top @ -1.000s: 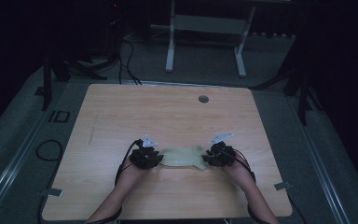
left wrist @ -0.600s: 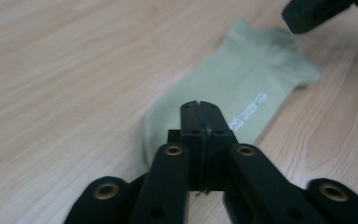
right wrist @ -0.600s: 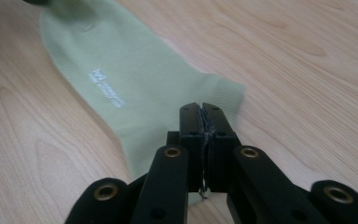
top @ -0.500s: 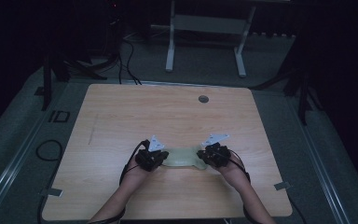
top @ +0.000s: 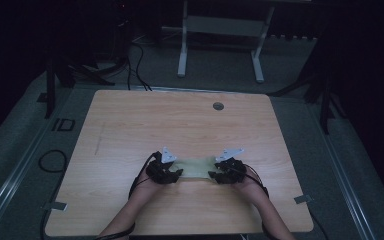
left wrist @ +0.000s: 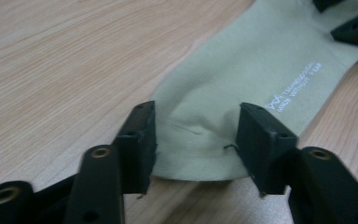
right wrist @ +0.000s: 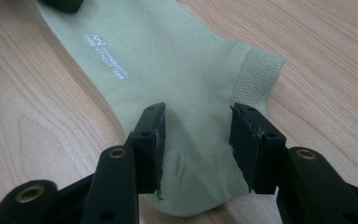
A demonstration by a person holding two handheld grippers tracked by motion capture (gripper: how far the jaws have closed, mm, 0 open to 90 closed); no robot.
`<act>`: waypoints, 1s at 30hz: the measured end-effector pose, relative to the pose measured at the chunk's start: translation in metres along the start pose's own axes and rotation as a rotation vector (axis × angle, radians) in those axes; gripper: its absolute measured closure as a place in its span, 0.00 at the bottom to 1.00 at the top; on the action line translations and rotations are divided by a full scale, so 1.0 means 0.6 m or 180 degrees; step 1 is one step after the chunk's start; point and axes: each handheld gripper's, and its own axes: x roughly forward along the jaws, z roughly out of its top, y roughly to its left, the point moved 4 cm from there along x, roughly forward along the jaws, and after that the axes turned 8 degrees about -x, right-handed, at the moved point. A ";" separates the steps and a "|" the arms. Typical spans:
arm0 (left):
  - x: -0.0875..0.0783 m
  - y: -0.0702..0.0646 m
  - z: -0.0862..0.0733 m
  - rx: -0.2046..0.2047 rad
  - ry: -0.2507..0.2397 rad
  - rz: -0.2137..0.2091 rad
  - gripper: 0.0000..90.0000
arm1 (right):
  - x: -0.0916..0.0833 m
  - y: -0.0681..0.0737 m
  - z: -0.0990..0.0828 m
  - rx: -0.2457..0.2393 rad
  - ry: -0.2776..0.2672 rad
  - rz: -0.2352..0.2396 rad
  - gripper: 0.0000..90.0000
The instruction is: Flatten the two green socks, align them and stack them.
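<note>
A pale green sock (top: 196, 167) with small white lettering lies flat on the wooden table (top: 130, 125), near its front edge. My left gripper (top: 179, 172) is at the sock's left end. Its jaws have just been opening and now stand apart on either side of the rounded toe end (left wrist: 200, 158), not pressing it. My right gripper (top: 212, 175) is at the other end. Its jaws have also just been opening and straddle the heel part (right wrist: 196, 154) beside the ribbed cuff (right wrist: 258, 70). The sock (left wrist: 242, 79) runs on to the right gripper's fingertips (left wrist: 354, 30).
A round cable hole (top: 218, 106) sits in the table's far middle. Beyond the table stands a metal frame (top: 220, 25). Cables (top: 50, 162) lie on the grey floor at the left. A person's forearms come in from the bottom edge.
The two grippers have drawn slightly closer together along the sock since a second ago. The sock still lies between them on the table.
</note>
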 end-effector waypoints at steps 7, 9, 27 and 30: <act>-0.003 -0.003 -0.006 0.0030 -0.0020 -0.0029 0.50 | -0.002 -0.001 -0.009 -0.0017 -0.0117 0.0074 0.59; -0.005 -0.003 -0.009 0.0048 -0.0037 -0.0032 0.49 | -0.004 0.000 -0.013 -0.0068 -0.0163 0.0079 0.58; -0.044 -0.012 0.001 -0.0080 -0.0102 -0.0350 0.22 | -0.032 -0.005 0.007 0.0022 -0.0287 0.0320 0.33; -0.069 -0.011 0.002 -0.0091 -0.0268 -0.0325 0.15 | -0.047 -0.004 0.013 0.0158 -0.0460 0.0437 0.21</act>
